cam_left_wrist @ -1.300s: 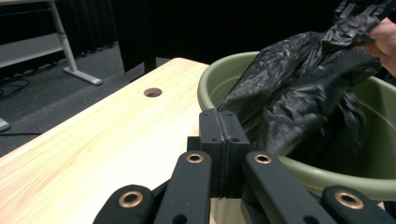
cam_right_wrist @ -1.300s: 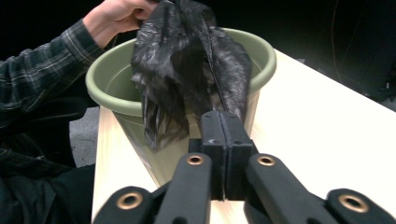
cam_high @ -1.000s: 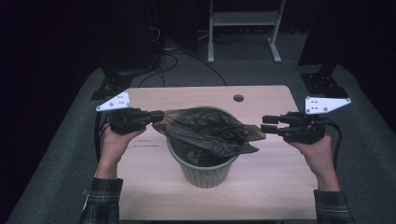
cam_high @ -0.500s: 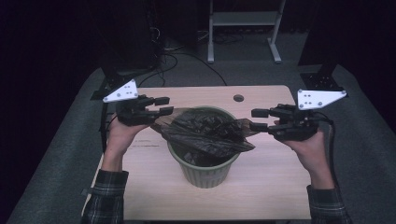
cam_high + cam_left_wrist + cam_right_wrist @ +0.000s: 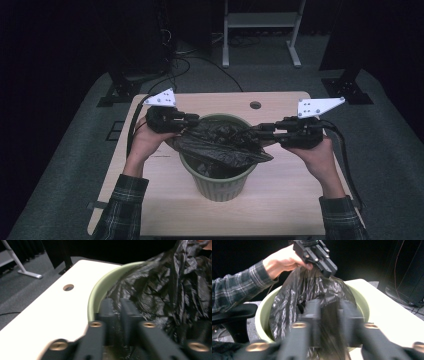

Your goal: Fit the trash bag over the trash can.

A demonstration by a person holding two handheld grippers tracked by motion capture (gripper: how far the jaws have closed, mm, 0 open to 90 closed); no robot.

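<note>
A pale green bin (image 5: 217, 182) stands mid-table with a crumpled black bag (image 5: 220, 147) in its mouth. My left gripper (image 5: 192, 120) is at the bin's left rim. In the left gripper view its jaws (image 5: 117, 302) have just been closing and stand shut on a fold of the black bag (image 5: 170, 290), next to the bin's rim (image 5: 100, 287). My right gripper (image 5: 260, 131) comes in from the right. Its jaws (image 5: 330, 303) have just been closing too, shut on the bag (image 5: 287, 302). Beyond the bin, the left gripper (image 5: 328, 270) holds the bag's far edge up.
The light wooden table (image 5: 280, 200) has a cable hole (image 5: 255, 105) behind the bin. Dark carpet surrounds it, with black stand feet (image 5: 117, 92) at the back left and a white frame (image 5: 260, 30) at the back. A black chair arm (image 5: 234, 311) shows low in the right gripper view.
Both grippers have moved inward toward the bin. Their jaws stood apart half a second ago and now pinch the bag. The bag is bunched over the bin's mouth instead of stretched wide.
</note>
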